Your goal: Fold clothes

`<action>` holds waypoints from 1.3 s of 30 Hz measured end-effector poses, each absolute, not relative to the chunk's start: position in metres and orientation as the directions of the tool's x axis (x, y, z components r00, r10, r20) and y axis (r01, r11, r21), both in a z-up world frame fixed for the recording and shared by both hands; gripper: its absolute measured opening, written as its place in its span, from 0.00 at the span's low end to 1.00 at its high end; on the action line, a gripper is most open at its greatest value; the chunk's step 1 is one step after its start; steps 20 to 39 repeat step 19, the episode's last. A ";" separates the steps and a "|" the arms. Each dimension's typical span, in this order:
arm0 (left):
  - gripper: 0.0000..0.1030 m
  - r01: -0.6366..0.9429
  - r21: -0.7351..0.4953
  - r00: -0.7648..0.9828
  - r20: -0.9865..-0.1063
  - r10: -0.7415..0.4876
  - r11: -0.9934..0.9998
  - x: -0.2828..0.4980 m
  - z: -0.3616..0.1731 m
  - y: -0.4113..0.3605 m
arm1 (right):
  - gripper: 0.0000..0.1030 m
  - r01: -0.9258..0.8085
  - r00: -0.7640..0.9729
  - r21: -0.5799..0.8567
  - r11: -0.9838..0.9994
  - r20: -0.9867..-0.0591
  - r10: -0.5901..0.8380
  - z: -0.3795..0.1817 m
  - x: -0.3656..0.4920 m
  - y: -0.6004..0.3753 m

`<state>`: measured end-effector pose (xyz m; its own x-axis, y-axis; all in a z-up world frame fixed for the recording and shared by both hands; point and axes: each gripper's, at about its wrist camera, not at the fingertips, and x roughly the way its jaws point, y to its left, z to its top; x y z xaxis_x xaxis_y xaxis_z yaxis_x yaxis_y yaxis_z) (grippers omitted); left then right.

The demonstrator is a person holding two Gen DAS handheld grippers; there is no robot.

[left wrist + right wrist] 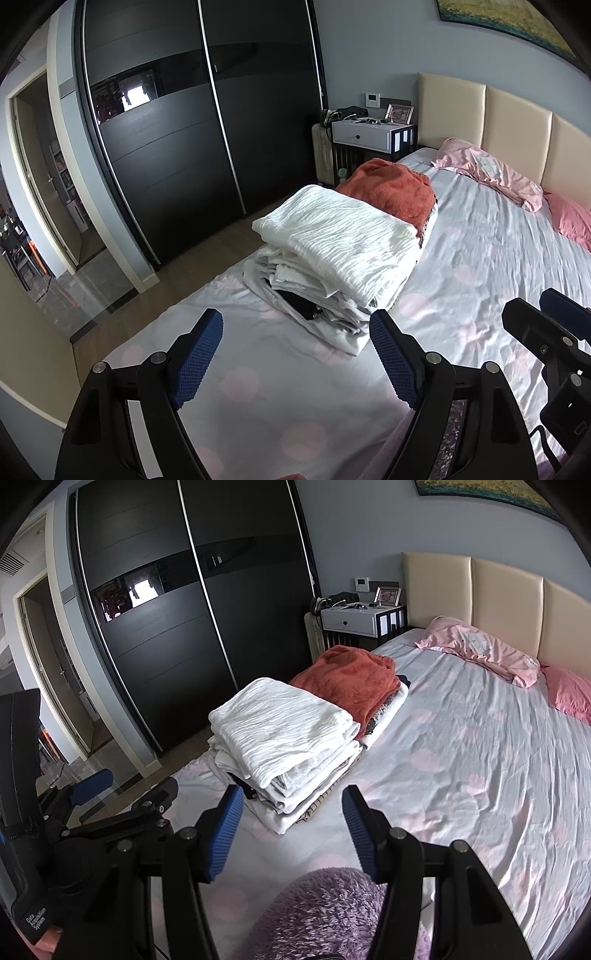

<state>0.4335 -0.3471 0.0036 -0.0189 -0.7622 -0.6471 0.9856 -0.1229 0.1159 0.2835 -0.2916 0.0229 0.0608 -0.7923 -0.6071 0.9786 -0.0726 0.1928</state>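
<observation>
A: Where are the clothes, and how do they lie?

B: A stack of folded white clothes (284,738) lies on the bed (461,760), near its left edge. Its long side runs toward the headboard (506,598). Just behind it, touching, is a second pile with an orange fleece (347,681) on top.

A: And the fingers?

B: The left gripper (295,358) has its fingers apart, with nothing between them; only the sheet is below. The right gripper (293,830) also stands apart and holds nothing. A fluffy purple garment (325,912) lies under it, but whether the fingers touch it I cannot tell.

A: The room?

B: A bedroom with a dark sliding wardrobe (192,122), a nightstand (373,134) and pink pillows (491,173) at the headboard.
</observation>
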 end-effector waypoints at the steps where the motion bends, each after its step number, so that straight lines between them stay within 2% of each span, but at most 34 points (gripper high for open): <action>1: 0.80 0.985 0.117 -0.019 -0.648 -0.761 -0.123 0.433 0.003 -0.347 | 0.53 0.978 0.062 0.195 -0.074 -0.607 -0.792 0.023 0.283 -0.291; 39: 0.80 0.985 0.125 -0.010 -0.660 -0.751 -0.123 0.434 0.000 -0.349 | 0.53 0.980 0.079 0.194 -0.054 -0.619 -0.782 0.018 0.287 -0.293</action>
